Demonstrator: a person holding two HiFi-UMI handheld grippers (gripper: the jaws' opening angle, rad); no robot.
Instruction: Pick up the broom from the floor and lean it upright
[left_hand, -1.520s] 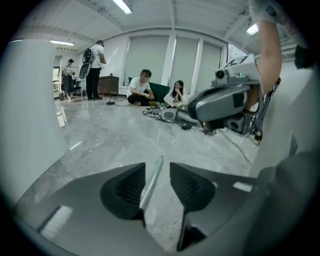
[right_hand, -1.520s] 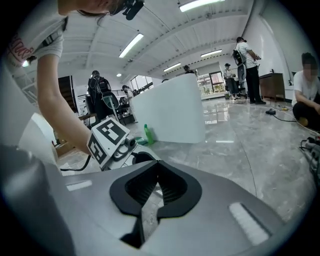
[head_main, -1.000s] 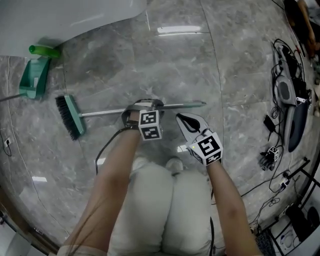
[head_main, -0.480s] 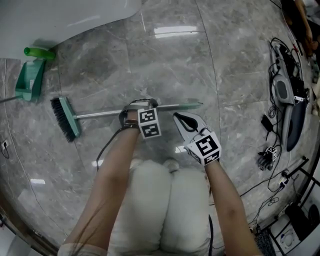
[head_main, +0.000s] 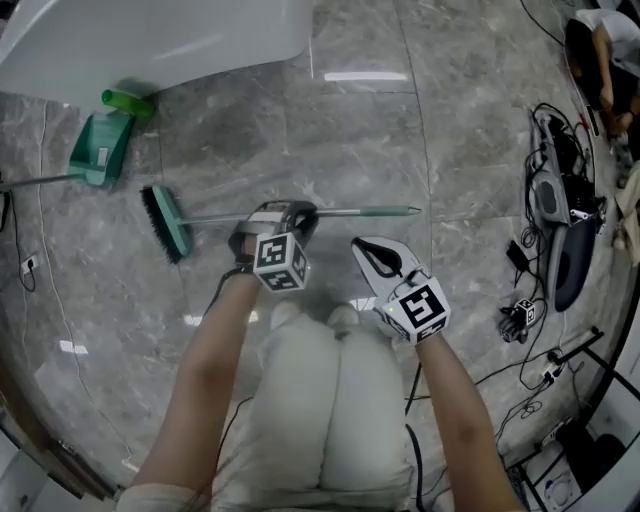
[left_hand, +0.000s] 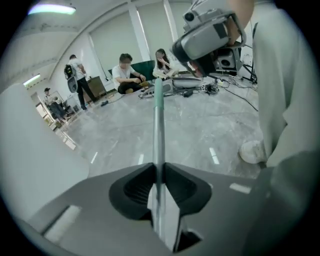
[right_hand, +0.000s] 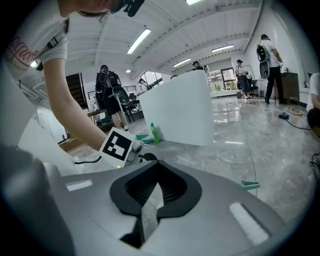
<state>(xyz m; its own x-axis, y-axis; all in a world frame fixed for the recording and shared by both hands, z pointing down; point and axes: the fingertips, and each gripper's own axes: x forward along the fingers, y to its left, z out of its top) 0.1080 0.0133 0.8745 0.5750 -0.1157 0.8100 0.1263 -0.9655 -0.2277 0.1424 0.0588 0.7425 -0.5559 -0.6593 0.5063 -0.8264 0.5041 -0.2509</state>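
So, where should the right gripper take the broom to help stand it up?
Probably on the bare handle between the left gripper and the green end, coming from above: it is thin and unobstructed there, and the brush head weighs down the other side.

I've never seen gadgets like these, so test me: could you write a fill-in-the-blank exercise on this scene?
1. The left gripper is clamped on the broom's ____.
2. The right gripper holds ____.
3. The broom's bristles are coloured ____.
4. The dustpan is coloured ____.
Missing words: handle; nothing; black; green.
Note: the left jaws have just been closing, with the handle between them.
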